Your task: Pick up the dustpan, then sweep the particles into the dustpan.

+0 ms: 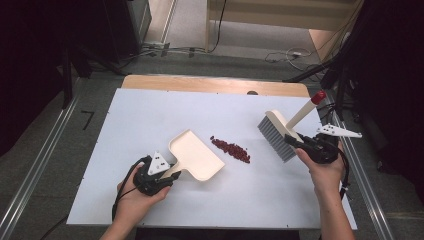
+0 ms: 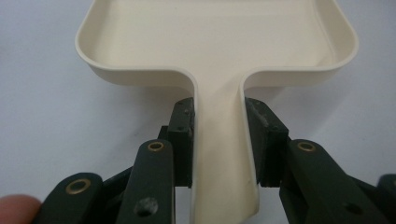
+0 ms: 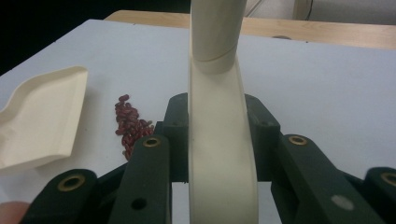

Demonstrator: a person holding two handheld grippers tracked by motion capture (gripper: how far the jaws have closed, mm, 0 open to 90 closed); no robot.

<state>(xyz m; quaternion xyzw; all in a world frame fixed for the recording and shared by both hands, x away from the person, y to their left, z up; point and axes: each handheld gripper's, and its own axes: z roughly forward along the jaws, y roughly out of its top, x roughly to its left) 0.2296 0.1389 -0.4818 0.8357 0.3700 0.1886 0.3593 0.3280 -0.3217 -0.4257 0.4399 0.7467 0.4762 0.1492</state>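
- On the white table (image 1: pixel 150 107), seen from the high view, lie one cream dustpan (image 1: pixel 195 155), one brush (image 1: pixel 280 131) and one heap of small dark red beans (image 1: pixel 230 149); the beans are too small and too closely packed to count singly.
- Two hand-held grippers are at work, one in each of the person's hands.
- Left gripper (image 1: pixel 161 181): its two black jaws are clamped on the dustpan's flat handle, one pad pressing each edge, as the left gripper view shows plainly with the dustpan (image 2: pixel 215 51) spreading out just beyond the fingertips of the left gripper (image 2: pixel 218 140).
- Dustpan's place: toward the near left of the table's middle, its tray stretching away from the left gripper; the beans lie near its right side, apart from it.
- Right gripper (image 1: pixel 295 142): its two jaws are closed on the brush's cream handle, which runs up between them in the right gripper view, where the right gripper (image 3: pixel 219 135) grips the brush (image 3: pixel 219 116) on both sides.
- Brush's place: at the right of the table, its one grey bristle head pointing down-left toward the beans, its handle slanting up to the right and ending in one red tip (image 1: pixel 318 96).
- Beans' place: a single slanted streak between dustpan and brush; in the right gripper view the beans (image 3: pixel 130 126) sit just right of the dustpan (image 3: pixel 42 126).
- One grey three-cornered plate tops each gripper, two in all.
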